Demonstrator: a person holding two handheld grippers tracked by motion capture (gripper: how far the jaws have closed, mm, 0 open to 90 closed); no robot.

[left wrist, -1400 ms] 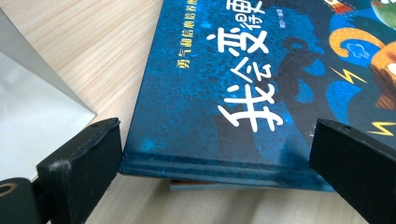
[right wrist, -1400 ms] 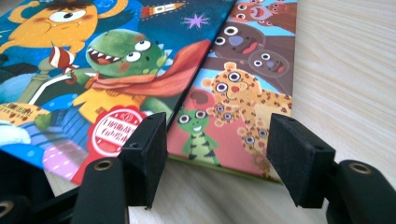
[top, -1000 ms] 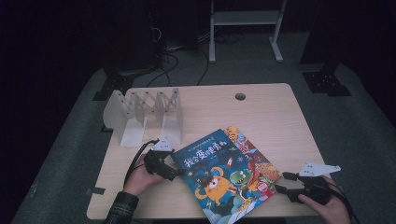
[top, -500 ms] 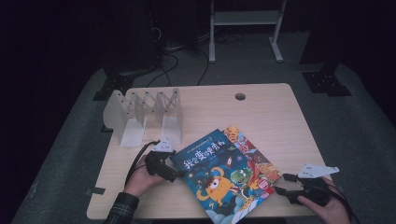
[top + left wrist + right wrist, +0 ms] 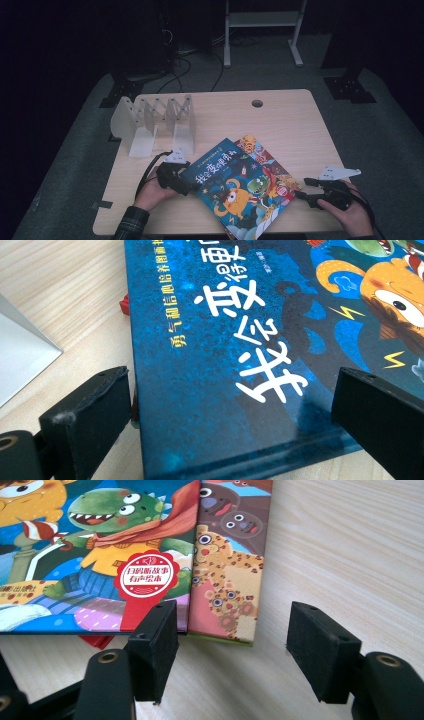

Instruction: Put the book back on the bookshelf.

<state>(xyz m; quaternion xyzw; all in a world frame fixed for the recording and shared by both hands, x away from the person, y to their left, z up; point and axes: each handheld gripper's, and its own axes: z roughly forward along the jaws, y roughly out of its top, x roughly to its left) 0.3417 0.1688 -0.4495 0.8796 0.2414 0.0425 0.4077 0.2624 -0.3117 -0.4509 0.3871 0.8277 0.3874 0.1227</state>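
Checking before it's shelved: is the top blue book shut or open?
Shut: the blue book lies flat, front cover up, no pages showing.

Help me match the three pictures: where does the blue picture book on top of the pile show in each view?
High view: blue picture book at the table's near edge, between the two grippers.
Left gripper view: its cover spans the frame, one corner between the fingers.
Right gripper view: upper left, above the left finger.
Shared landmark: the orange monster on its cover.
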